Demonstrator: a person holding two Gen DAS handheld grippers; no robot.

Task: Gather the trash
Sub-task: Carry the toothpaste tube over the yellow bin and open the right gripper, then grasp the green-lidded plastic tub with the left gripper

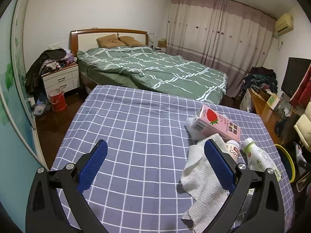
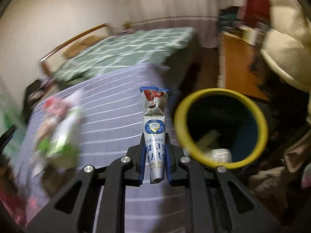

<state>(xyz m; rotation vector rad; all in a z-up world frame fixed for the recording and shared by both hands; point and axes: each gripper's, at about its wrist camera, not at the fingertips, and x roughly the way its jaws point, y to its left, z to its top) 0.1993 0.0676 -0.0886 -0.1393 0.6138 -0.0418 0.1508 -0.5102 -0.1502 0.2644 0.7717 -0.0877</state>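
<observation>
My left gripper (image 1: 155,151) is open and empty above the checked table (image 1: 126,128). A crumpled white paper towel (image 1: 202,178) lies at its right finger. Behind it lie a pink strawberry milk carton (image 1: 215,124), a small white bottle (image 1: 232,149) and a green-labelled bottle (image 1: 258,157). My right gripper (image 2: 155,147) is shut on a squashed white and blue milk carton (image 2: 154,128), held over the table's right edge. The yellow-rimmed bin (image 2: 221,128) stands just right of it with some trash inside. The right wrist view is blurred by motion.
A bed with a green quilt (image 1: 151,68) stands behind the table. A nightstand (image 1: 62,79) and red bucket (image 1: 57,101) are at the left. Piled clothes (image 1: 260,79), a wooden desk (image 1: 262,106) and a cream jacket (image 2: 285,44) crowd the right side.
</observation>
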